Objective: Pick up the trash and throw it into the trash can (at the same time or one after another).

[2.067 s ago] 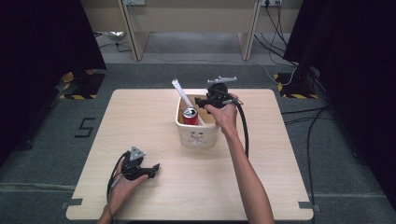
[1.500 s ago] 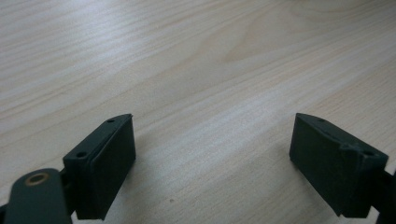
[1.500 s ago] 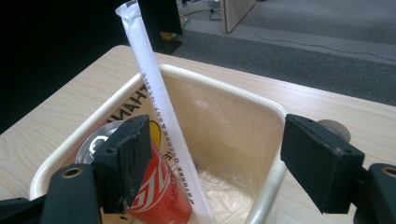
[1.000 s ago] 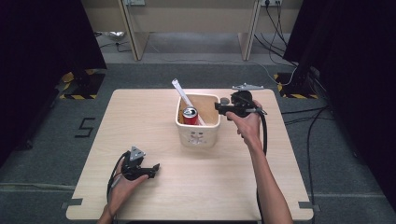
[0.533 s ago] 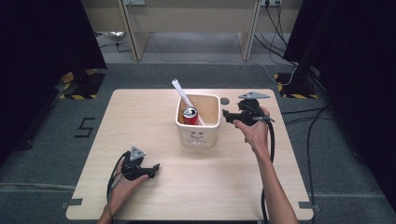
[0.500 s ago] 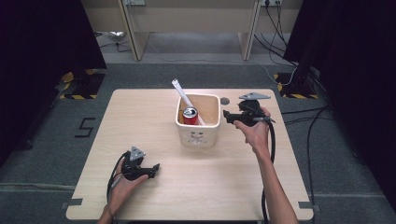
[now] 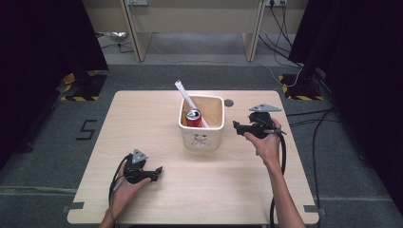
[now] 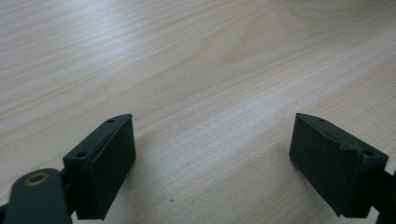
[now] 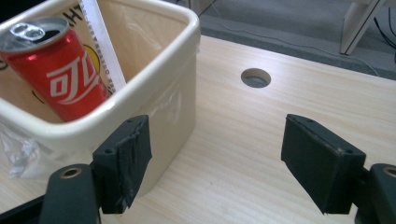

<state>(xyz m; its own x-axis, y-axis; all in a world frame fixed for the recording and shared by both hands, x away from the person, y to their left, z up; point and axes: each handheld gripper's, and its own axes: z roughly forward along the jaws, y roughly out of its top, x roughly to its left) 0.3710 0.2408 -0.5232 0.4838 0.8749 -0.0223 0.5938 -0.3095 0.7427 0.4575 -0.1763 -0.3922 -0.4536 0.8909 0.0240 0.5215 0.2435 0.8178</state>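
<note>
The right tool (image 7: 236, 125) has drawn back from over the bin (image 7: 201, 138) to just beside its right wall, jaws spread and empty. The red can (image 7: 193, 117) and a white stick (image 7: 185, 97) already stand inside the bin (loading looks done). The left tool (image 7: 158, 170), released, rests on the bench (image 7: 228, 190) well in front of the bin.

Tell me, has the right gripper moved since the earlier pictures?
Yes. The right gripper has drawn back from above the cream plastic bin to the bin's right, lower over the table.
</note>
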